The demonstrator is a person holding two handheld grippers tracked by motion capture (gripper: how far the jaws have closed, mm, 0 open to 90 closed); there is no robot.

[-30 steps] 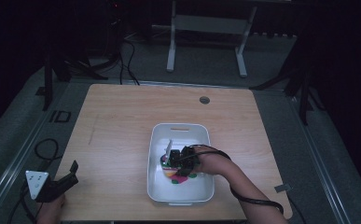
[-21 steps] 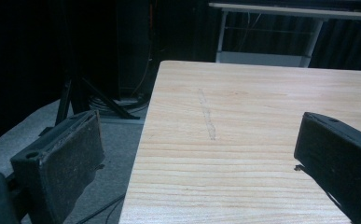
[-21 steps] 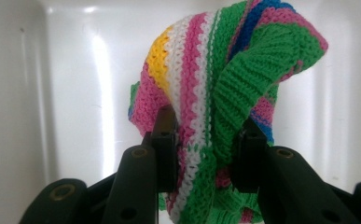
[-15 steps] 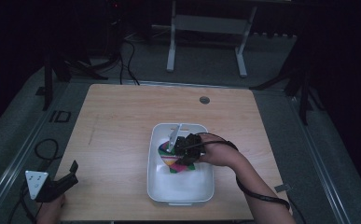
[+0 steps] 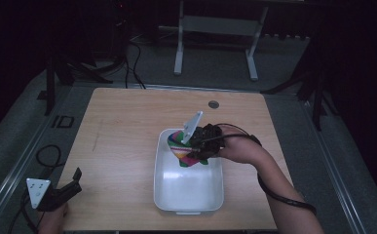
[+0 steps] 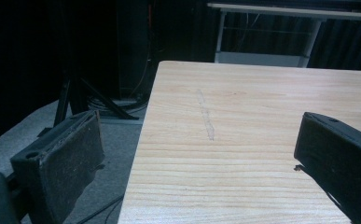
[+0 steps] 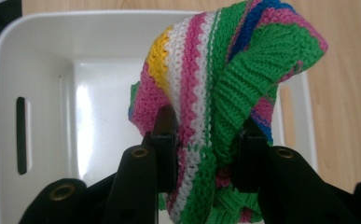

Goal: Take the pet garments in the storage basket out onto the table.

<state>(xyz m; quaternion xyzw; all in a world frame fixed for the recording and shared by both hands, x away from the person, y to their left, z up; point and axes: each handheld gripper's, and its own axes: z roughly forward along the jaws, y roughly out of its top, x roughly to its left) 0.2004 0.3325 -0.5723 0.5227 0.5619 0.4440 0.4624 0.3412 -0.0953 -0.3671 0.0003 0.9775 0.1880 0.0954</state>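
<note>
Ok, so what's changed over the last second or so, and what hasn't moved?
The right claw, shut on the striped knitted cloth, has lifted it from low inside the white tub to above the tub's far end. The grip on the cloth is unchanged. The tub has stayed where it was on the table, and the left claw has stayed open at the near left corner.

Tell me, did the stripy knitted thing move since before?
Yes. The stripy knitted thing went up the picture, from mid white tub to its far rim.
</note>
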